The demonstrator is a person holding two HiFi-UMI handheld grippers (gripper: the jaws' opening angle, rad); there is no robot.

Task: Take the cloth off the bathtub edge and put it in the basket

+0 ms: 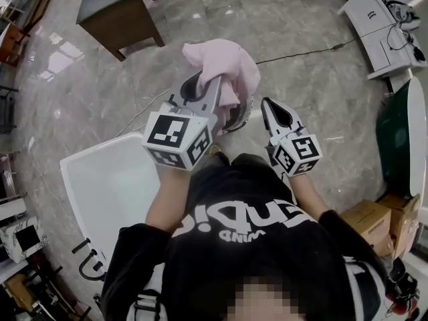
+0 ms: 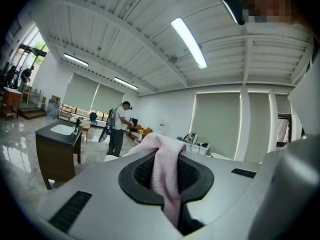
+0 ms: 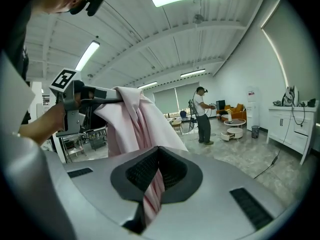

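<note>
- Clamped from two sides and lifted in the air: pale pink soft fabric cloth (image 1: 224,65), at 12 o'clock of centre in head view, clear of the tub.
- For left gripper (image 1: 208,92): shut tight on one fold, w/ a pink strip running betw. the ribbed pads.
- For right gripper (image 1: 266,105), at 3 o'clock of the left one: closed too, pinching a hanging fold.
- Handling, as a judgement: very light, limp, not fragile, not slippery on ribbed pads. Prob. sags and swings, so better to grip bunched folds near the top, not a loose corner.
- Under all this: glossy grey marble-look floor (image 1: 80,92), maybe slippery. At 8 o'clock, white rectangular tub (image 1: 100,186).
- Around the room: white ribbed ceiling w/ strip lights (image 2: 189,41), dark wooden washstand (image 1: 117,12) at 11 o'clock, black cable (image 1: 307,51) at 1 o'clock, cardboard boxes (image 1: 371,219) at 4 o'clock.
- No basket made out w/ certainty in any view.
</note>
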